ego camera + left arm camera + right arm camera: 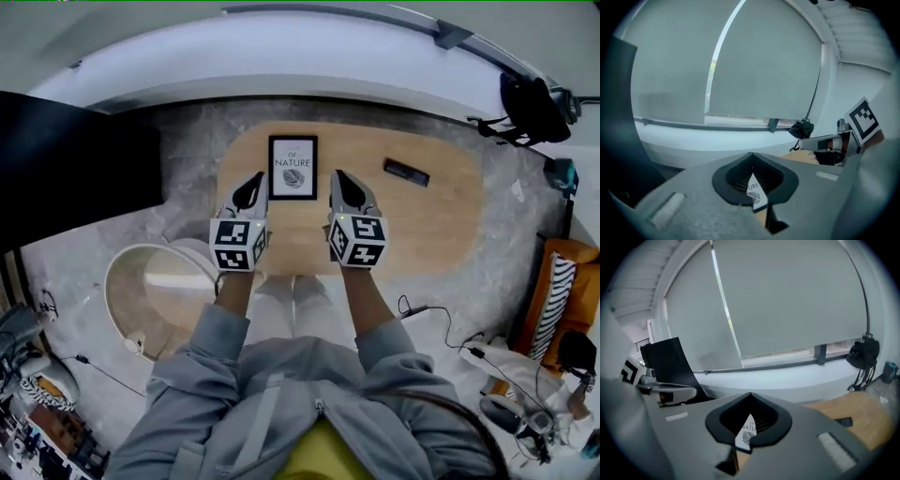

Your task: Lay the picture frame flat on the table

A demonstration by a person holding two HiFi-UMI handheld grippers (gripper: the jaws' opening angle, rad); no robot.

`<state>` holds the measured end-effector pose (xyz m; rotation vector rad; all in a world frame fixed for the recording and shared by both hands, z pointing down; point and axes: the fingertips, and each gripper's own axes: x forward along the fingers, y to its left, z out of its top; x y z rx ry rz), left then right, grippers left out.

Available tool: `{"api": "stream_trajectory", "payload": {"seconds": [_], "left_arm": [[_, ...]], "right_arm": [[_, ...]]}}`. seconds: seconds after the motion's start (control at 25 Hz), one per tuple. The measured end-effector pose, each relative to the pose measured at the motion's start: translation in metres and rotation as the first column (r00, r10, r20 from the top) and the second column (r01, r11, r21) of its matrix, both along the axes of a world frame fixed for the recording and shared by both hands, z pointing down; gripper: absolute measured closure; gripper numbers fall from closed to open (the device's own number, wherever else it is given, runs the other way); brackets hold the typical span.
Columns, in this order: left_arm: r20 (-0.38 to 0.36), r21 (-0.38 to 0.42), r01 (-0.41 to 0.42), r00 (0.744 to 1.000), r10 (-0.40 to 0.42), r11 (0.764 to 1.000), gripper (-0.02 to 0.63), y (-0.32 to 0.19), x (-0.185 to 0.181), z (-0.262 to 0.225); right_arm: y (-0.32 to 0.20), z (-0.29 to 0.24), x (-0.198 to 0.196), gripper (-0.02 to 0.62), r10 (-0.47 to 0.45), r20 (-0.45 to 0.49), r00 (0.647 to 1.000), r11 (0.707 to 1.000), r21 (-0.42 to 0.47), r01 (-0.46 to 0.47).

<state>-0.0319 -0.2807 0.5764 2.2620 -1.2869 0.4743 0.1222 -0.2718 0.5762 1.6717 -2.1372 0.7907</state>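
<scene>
Sleeves [211, 339]: grey; both forearms reached forward over the lap.
left gripper [251, 190]: jaws pressed together with nothing between them; held over the table's near edge, tip aimed toward the frame's left side.
right gripper [343, 187]: jaws likewise closed and empty; held alongside the left, tip aimed toward the frame's right side.
frame [292, 167]: on the table just beyond the two tips, touched by neither. Print faced up and the whole rectangle showed from above, so judged to be lying flat. Each gripper view showed a slice of the print past its closed tips.
table [441, 230]: oval, wood.
black bar [406, 172]: on the wood to the frame's right, well apart from it.
step in hand (judgement): laying looked done; what remained was to back off and check.
doing it well (judgement): keep both tongs closed and draw them clear without sweeping low across the frame. Confirm all four corners sat on the wood. If one rode up, press on the rim with a closed tip, not on the glass.
risk (judgement): a low pass could nudge the frame toward the black bar.
bag [530, 105]: dark, on the sill beyond the table.
</scene>
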Motion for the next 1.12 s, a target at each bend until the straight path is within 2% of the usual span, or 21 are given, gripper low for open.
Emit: {"api": "stream_trajectory", "payload": {"seconds": [0.12,0.28,0.44,0.6,0.84,1.12], "left_arm": [[0.0,0.11,-0.011,1.0,0.011,0.994,0.601,0.018,0.002,-0.073],[-0.024,0.227,0.008,1.0,-0.003,0.974,0.601,0.046,-0.004,-0.166],[-0.05,0.328,0.028,0.999,-0.012,0.944,0.601,0.076,-0.011,-0.247],[-0.052,0.417,0.037,0.999,-0.017,0.908,0.601,0.093,-0.019,-0.311],[-0.076,0.504,0.046,0.997,-0.009,0.862,0.601,0.123,-0.018,-0.36],[-0.068,0.521,0.032,0.998,0.004,0.853,0.603,0.134,-0.013,-0.38]], "right_arm": [[0.014,-0.075,0.003,0.595,0.007,-0.024,1.0,0.994,0.113,-0.005],[0.048,-0.166,0.004,0.595,0.003,-0.047,0.999,0.973,0.232,0.008],[0.09,-0.239,0.003,0.595,0.012,-0.051,0.999,0.949,0.315,0.005],[0.113,-0.306,0.002,0.595,0.023,-0.054,0.998,0.907,0.421,0.002],[0.138,-0.357,0.002,0.595,0.016,-0.082,0.997,0.851,0.525,0.03],[0.146,-0.379,-0.006,0.595,-0.001,-0.103,0.995,0.836,0.546,0.058]]}}
